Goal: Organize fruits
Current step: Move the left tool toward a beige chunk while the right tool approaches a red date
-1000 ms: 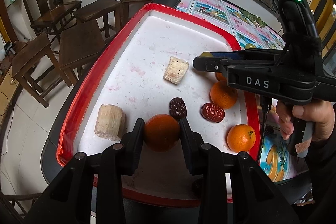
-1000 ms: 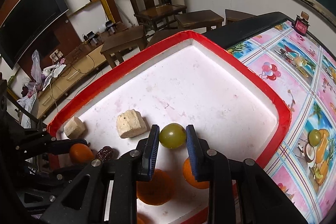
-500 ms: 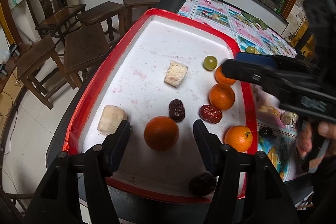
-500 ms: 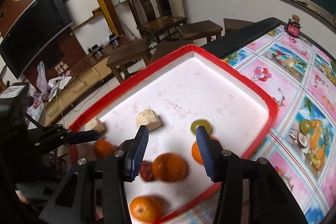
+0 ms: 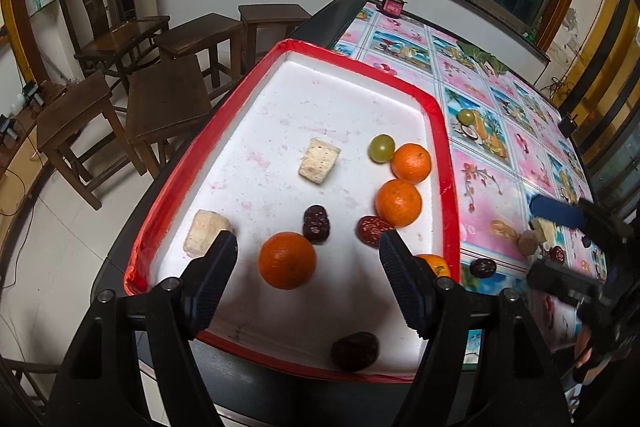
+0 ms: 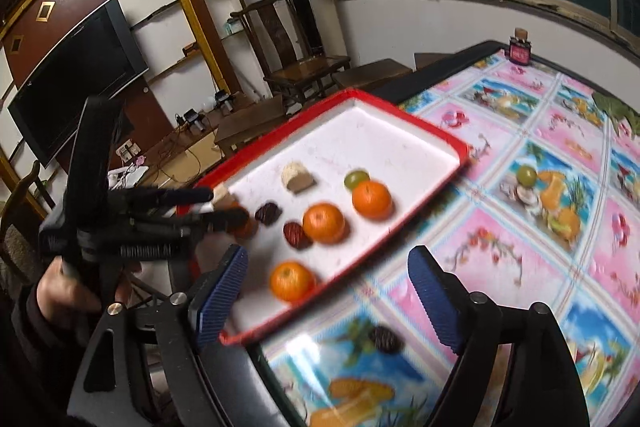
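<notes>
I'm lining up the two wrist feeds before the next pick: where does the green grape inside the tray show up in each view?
Left wrist: green grape sits right of centre, in the upper half, touching an orange near the tray's right rim.
Right wrist: green grape sits just above centre, partly behind the same orange.
Shared landmark: red tray rim.

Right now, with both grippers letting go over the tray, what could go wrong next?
1. The orange sits loose between the opening jaws of the left gripper; a sideways nudge could roll it into the dark date.
2. The green grape touches an orange close to the tray's red rim, and could roll if bumped.
3. The right gripper, opening with nothing between its jaws, hangs over the tray corner and could clip it.
</notes>
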Demonstrator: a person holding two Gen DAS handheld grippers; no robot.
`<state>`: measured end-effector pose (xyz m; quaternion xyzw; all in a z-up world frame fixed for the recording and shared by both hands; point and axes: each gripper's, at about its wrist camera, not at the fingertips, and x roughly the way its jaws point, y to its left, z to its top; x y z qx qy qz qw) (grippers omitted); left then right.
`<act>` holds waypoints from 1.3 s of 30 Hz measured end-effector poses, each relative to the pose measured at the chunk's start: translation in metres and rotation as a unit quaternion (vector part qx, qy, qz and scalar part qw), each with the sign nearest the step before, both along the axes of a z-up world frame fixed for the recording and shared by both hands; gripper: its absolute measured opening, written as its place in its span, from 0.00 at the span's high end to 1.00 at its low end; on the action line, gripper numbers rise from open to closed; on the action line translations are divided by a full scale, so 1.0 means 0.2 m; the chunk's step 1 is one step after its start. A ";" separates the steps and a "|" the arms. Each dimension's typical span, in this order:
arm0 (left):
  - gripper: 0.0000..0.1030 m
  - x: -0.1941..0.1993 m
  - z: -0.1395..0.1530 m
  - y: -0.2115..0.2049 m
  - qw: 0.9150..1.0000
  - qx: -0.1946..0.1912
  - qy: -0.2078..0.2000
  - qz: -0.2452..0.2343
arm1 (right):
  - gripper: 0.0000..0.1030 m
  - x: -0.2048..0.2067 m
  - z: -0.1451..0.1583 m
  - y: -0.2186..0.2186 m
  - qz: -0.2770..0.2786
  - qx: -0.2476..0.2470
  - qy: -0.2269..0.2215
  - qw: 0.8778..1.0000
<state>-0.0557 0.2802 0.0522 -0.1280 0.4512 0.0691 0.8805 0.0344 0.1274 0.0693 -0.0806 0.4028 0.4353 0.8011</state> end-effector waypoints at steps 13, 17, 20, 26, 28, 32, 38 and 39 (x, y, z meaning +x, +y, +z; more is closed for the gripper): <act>0.25 0.02 0.09 -0.12 1.000 -0.001 -0.011 -0.009 | 0.15 -0.09 -0.03 -0.21 -0.011 0.004 0.016 1.000; 0.25 0.03 0.11 -0.16 1.000 0.003 -0.011 -0.015 | 0.15 -0.09 -0.01 -0.25 -0.016 0.009 0.014 1.000; 0.25 0.03 0.12 -0.18 1.000 0.004 -0.011 -0.017 | 0.15 -0.09 0.00 -0.28 -0.018 0.011 0.013 1.000; 0.25 0.03 0.14 -0.23 1.000 -0.002 -0.014 -0.023 | 0.15 -0.11 0.02 -0.35 -0.022 0.014 0.008 1.000; 0.25 0.03 0.16 -0.25 0.999 -0.001 -0.017 -0.029 | 0.15 -0.12 0.03 -0.40 -0.027 0.013 0.004 1.000; 0.25 0.03 0.16 -0.33 0.999 -0.002 -0.019 -0.049 | 0.14 -0.13 0.04 -0.53 -0.049 0.009 0.004 0.999; 0.25 0.05 0.15 -0.47 0.996 -0.010 -0.016 -0.087 | 0.14 -0.11 0.02 -0.75 -0.091 -0.002 0.010 0.996; 0.25 0.05 0.15 -0.50 0.995 -0.012 -0.016 -0.094 | 0.14 -0.11 0.01 -0.78 -0.096 -0.003 0.009 0.995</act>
